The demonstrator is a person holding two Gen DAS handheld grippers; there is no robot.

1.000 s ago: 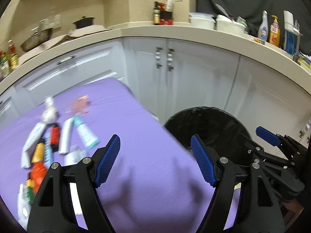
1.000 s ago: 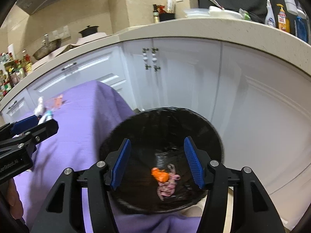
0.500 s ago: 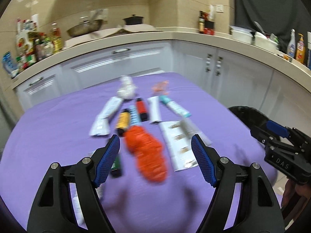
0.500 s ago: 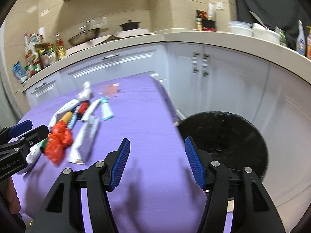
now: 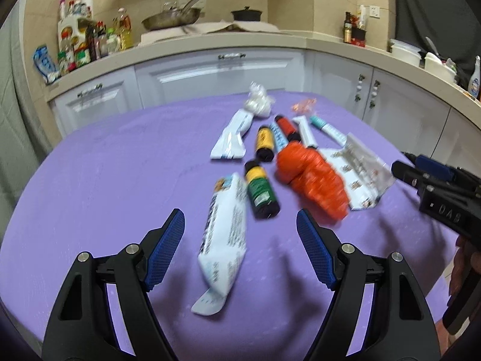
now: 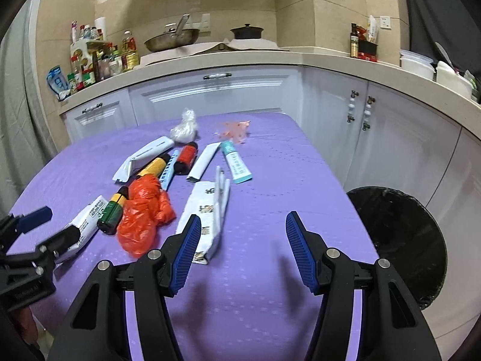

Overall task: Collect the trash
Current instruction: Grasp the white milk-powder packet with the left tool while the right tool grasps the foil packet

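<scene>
1. Left gripper (image 5: 240, 234) jaws spread wide, nothing held, hanging over the near end of the white-blue pouch (image 5: 225, 240) on the purple surface (image 5: 105, 180); risk of pinching cloth along with the flat pouch, since it lies flush on the fabric
2. Green-label bottle (image 5: 261, 191) just beside the pouch, maybe touching its top edge; could roll off if nudged by a finger coming down, being round and on its side
3. Orange plastic bag (image 5: 312, 177) crumpled mid-pile, against the bottle and overlapping the white box sleeve (image 6: 207, 210); likely to drag neighbours when lifted, or slip from the pads as thin film
4. Farther back: yellow-label bottle (image 5: 264, 143), red-label bottle (image 5: 285, 126), long white packet (image 5: 234, 138), teal tube (image 6: 236, 162), white crumpled wad (image 5: 258, 103), pink scrap (image 5: 303, 105), all packed close; easy to grab two at once or scatter one
5. Right gripper (image 6: 243, 240) also parted about half way, empty, left finger just over the sleeve's near end; flat card may bend or slide instead of lifting
6. Both grippers near each other over the same pile; collision risk if both go for adjacent items
7. Black-lined bin (image 6: 399, 240) on the floor off the surface's right edge, below surface level; releasing too early near that edge could miss it
</scene>
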